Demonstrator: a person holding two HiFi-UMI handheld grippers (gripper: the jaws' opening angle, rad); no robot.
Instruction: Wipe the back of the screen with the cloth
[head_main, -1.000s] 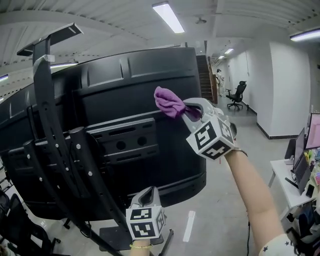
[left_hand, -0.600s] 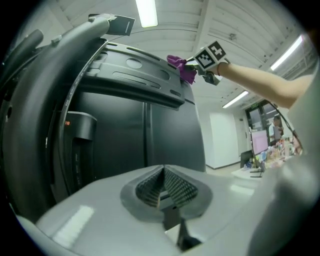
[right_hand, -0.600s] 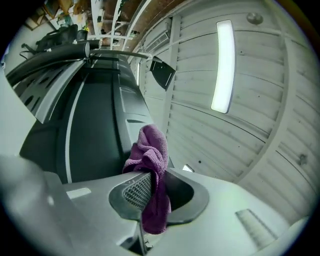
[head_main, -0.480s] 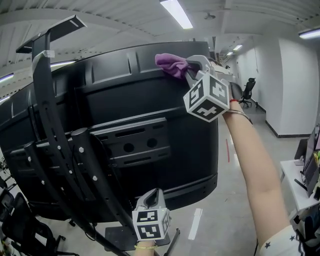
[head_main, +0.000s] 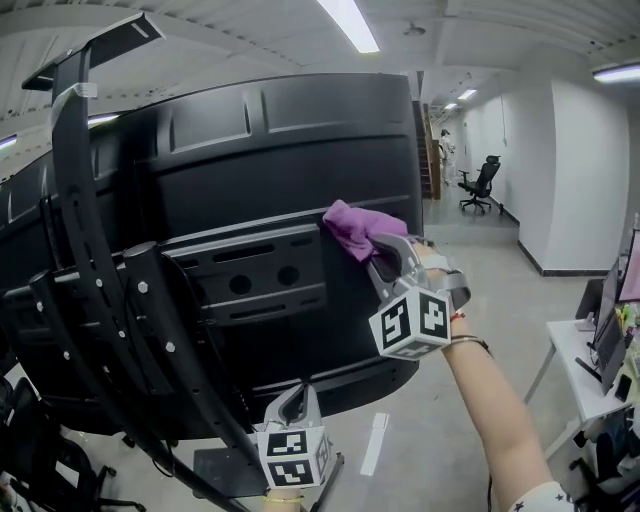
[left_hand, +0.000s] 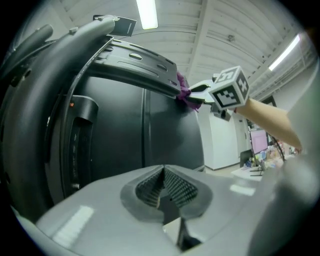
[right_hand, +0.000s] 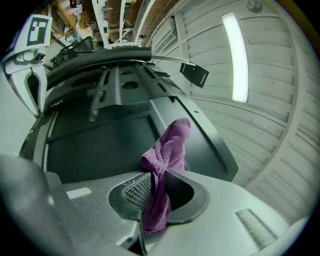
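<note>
The large screen's black back (head_main: 270, 150) fills the head view, with a metal mounting bracket (head_main: 240, 275) across its middle. A purple cloth (head_main: 352, 230) is pressed on the back at the bracket's right end, and my right gripper (head_main: 383, 250) is shut on it. The right gripper view shows the cloth (right_hand: 167, 150) pinched between the jaws of the right gripper (right_hand: 156, 192) and standing up against the dark panel (right_hand: 95, 140). My left gripper (head_main: 297, 402) hangs low under the screen's lower edge, shut, holding nothing. The left gripper view shows the left gripper (left_hand: 162, 192), the cloth (left_hand: 186, 95) and the right gripper (left_hand: 200, 93) far off.
A black stand with curved arms (head_main: 90, 260) runs down the left side of the screen to a base plate (head_main: 225, 470) on the floor. An office chair (head_main: 480, 185) stands down the corridor at the right. A desk (head_main: 600, 350) with items sits at the right edge.
My right gripper has carried the cloth from the screen's top edge down to the middle, beside the bracket. The left gripper has stayed low under the screen.
</note>
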